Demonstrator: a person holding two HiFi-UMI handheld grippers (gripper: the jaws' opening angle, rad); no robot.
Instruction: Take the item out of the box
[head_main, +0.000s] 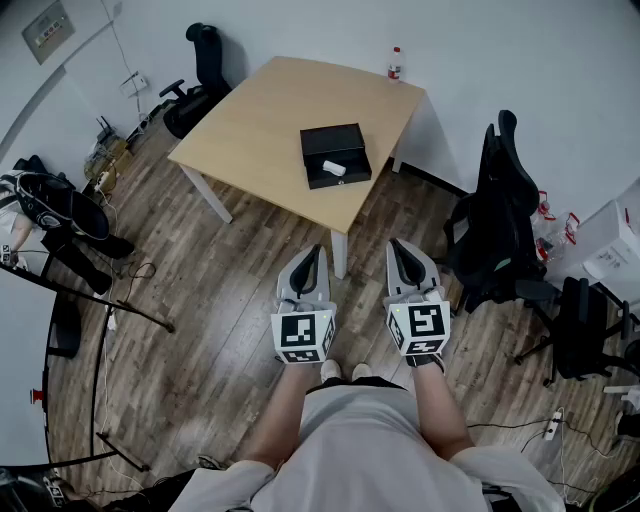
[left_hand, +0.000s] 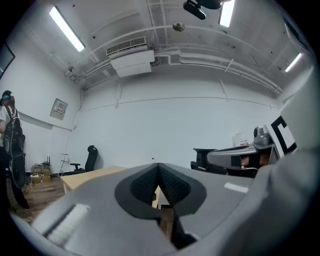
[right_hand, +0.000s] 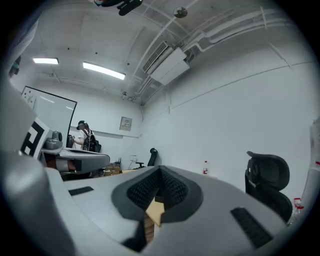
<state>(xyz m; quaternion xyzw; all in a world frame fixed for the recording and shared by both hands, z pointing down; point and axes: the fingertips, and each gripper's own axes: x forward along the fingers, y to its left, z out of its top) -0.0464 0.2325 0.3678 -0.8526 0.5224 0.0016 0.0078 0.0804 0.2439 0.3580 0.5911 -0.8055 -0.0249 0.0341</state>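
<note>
An open black box (head_main: 335, 155) lies on the light wooden table (head_main: 270, 120), with a small white item (head_main: 334, 168) inside it near the front wall. Both grippers hang level in front of the person, well short of the table's near corner. My left gripper (head_main: 309, 255) has its jaws together with nothing between them; in the left gripper view its tips (left_hand: 158, 169) meet. My right gripper (head_main: 400, 247) is likewise shut and empty, its tips (right_hand: 160, 172) meeting in the right gripper view. The box does not show in either gripper view.
A plastic bottle (head_main: 395, 64) stands at the table's far corner. Black office chairs stand at the back left (head_main: 200, 75) and at the right (head_main: 500, 215). Camera stands and bags (head_main: 60, 215) crowd the left floor. A person (right_hand: 85, 137) stands by a whiteboard.
</note>
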